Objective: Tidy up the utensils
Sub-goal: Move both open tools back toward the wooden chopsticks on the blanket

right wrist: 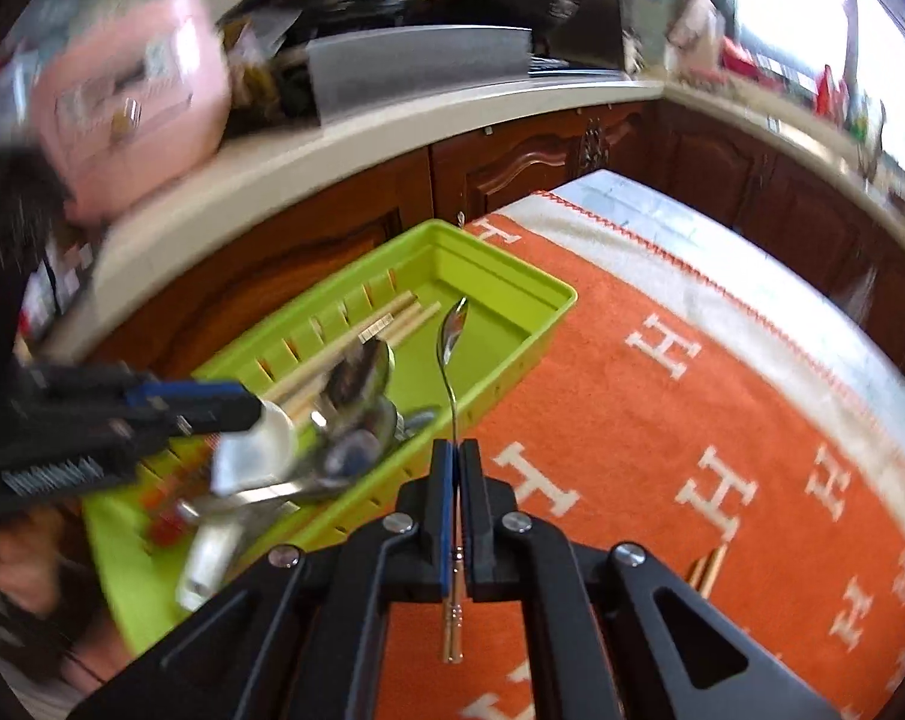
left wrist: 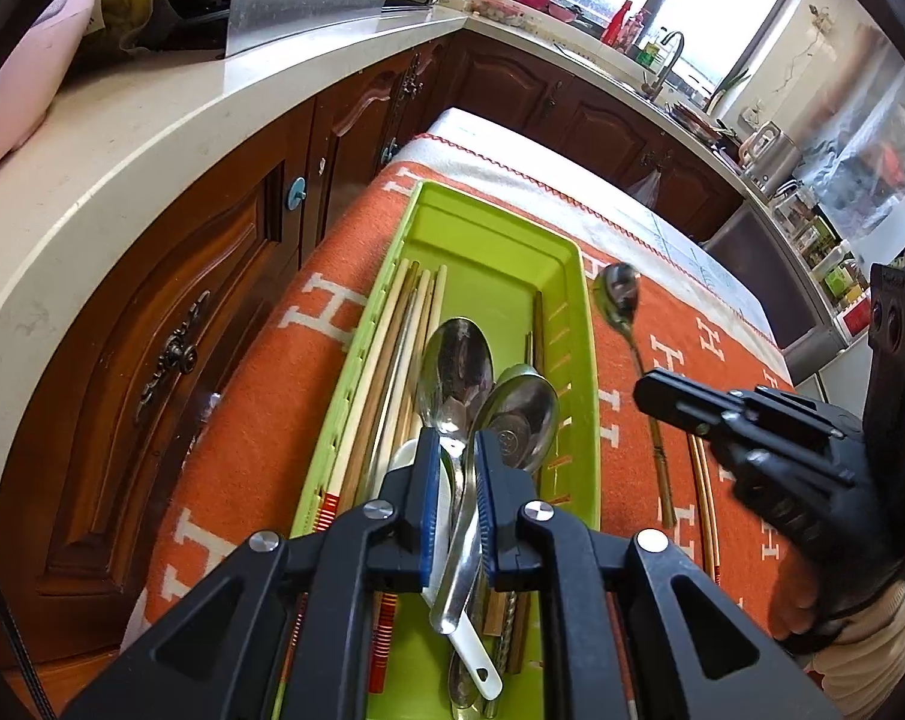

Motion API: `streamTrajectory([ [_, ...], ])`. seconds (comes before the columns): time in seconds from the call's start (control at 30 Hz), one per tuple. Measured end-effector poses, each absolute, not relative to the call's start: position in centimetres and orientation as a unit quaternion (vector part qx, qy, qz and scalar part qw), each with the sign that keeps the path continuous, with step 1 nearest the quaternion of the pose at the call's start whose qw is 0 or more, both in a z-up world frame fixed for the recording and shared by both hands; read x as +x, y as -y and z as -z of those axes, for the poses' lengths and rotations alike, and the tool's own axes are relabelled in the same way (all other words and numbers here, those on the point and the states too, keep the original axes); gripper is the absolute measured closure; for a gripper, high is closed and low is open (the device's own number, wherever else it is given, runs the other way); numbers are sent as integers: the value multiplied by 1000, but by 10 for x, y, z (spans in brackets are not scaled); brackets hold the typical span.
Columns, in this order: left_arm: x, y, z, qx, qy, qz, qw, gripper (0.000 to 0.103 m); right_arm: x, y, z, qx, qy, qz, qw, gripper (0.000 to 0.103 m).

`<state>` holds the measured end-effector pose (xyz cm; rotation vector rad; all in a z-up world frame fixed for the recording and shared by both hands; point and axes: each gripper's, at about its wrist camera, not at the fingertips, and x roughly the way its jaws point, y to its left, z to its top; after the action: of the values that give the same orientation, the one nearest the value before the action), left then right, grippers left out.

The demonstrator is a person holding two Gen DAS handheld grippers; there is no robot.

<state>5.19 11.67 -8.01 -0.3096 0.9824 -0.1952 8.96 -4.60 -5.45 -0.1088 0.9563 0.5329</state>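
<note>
Nearest to the left wrist camera, the left claw [left wrist: 452, 450] is over the green tray [left wrist: 563, 252], and its two blue pads stand on both sides of the handle of a steel spoon [left wrist: 457, 372]. The jaws are partly closed, but I cannot tell if they really press the handle. In the tray, along its left wall, lie the wooden chopsticks [left wrist: 392, 348]. Beside them, in the middle, are the steel spoon, a second spoon [left wrist: 521, 414] touching it, and a white spoon [left wrist: 473, 654] under both. The tray sits on an orange cloth [left wrist: 260, 396] with white H letters, which covers the surface, near its left edge.

To the right of the tray, the right claw [right wrist: 457, 450] is clenched on the thin handle of a long slim spoon [right wrist: 452, 330]. In the right wrist view the bowl of this spoon is above the tray's right rim, and the gold end of the handle sticks out behind the jaws. Further right, two gold chopsticks [right wrist: 709, 570] lie on the cloth.
</note>
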Motion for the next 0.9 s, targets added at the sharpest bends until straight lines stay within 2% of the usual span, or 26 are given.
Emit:
streamTrajectory([
  [0.3, 53, -120, 78, -151, -469, 91, 866, 93, 122, 54, 66, 227, -538, -236, 777, 101],
  [0.43, 53, -119, 79, -150, -472, 91, 864, 92, 134, 52, 80, 291, -546, -191, 762, 101],
  [0.73, 55, -121, 80, -146, -470, 87, 866, 90, 140, 53, 98, 321, -559, -165, 747, 91],
  [0.9, 55, -119, 80, -146, -472, 90, 865, 89, 132, 59, 86, 278, -543, -165, 775, 91],
])
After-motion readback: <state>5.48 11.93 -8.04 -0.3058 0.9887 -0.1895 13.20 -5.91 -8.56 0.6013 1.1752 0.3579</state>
